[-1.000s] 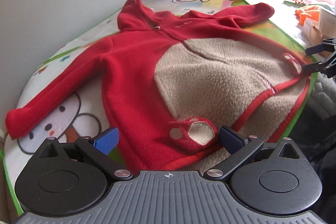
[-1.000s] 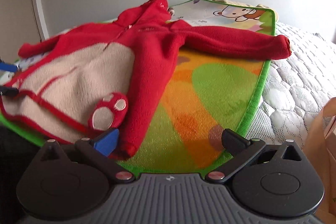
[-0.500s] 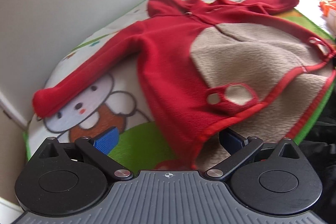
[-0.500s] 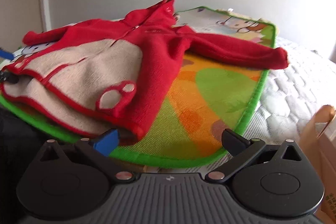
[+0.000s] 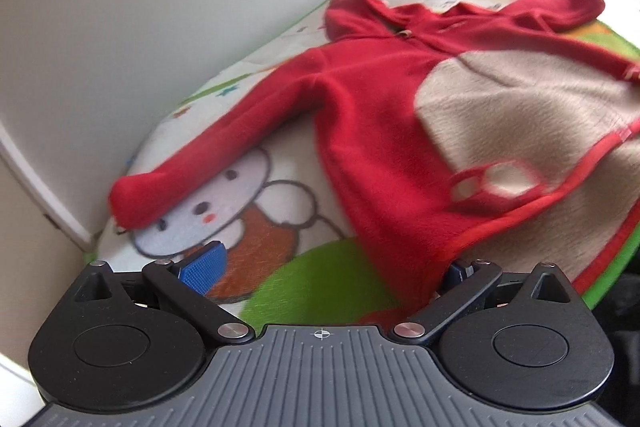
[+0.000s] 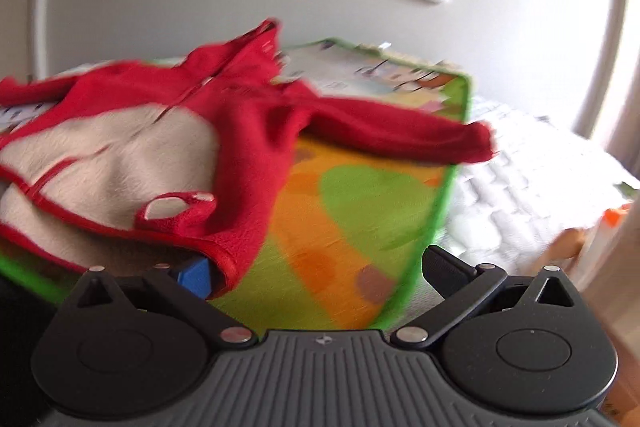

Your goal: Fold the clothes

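Low, both grippers (image 5: 324,269) (image 6: 316,269) gape wide at the jacket (image 5: 384,131) hem corners; neither grips it.

Bare play mat (image 6: 360,211) lay open between the right gripper's (image 6: 320,271) spread fingers; the red jacket's (image 5: 384,131) hem draped over the left gripper's (image 5: 332,267) right finger, blocking it.

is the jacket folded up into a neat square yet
No, the jacket lies spread on the mat with one sleeve stretched straight out to the side.
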Motion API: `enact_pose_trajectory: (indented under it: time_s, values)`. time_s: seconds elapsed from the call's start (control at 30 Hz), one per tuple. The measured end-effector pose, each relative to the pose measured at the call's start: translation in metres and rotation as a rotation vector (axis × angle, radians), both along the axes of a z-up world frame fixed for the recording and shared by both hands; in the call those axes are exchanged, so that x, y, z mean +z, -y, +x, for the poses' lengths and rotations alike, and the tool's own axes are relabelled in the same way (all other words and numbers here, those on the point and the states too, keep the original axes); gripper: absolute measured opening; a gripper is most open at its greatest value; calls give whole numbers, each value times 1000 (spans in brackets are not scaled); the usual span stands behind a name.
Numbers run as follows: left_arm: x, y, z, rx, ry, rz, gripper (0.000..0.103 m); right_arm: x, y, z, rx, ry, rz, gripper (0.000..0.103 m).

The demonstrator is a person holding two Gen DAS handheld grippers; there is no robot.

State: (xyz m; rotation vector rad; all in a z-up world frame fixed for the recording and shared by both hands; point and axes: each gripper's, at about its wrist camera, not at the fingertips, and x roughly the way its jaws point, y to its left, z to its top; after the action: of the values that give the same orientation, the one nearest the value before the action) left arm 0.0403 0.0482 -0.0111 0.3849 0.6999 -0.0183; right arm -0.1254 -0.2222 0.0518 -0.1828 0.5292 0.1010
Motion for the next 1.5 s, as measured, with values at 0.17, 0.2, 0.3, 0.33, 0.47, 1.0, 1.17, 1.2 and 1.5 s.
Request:
enact_pose_trajectory:
  time_s: [0.17, 0.2, 0.3, 0.33, 0.47, 1.0, 1.17, 1.2, 1.5]
  values:
    - [7, 1, -7, -16, 7, -14, 103, 15, 14, -3, -39, 35, 37, 103]
    - [8, 3, -9, -24, 9, -9, 103, 15, 13, -4, -45, 41, 14, 103]
    - [11, 7, -12, -51, 6, 2, 103, 17, 13, -3, -68, 42, 0, 103]
    - [11, 8, -13, -58, 2, 7, 103, 16, 14, -2, -71, 29, 3, 103]
    - [8, 5, -22, -126, -38, -54, 103, 4, 9, -6, 21, -78, -17, 103]
    - [67, 43, 109, -171, 7, -625, 103, 68, -9, 64, 203, -80, 438, 103]
    - [20, 62, 154, -101, -109, -564, 103, 33, -36, 110, 179, -188, 487, 103]
    - [12, 62, 157, -95, -133, -557, 103, 26, -38, 116, 174, -218, 498, 103]
    - [-14, 60, 156, -89, -189, -547, 103, -14, -21, 119, 173, -309, 663, 103]
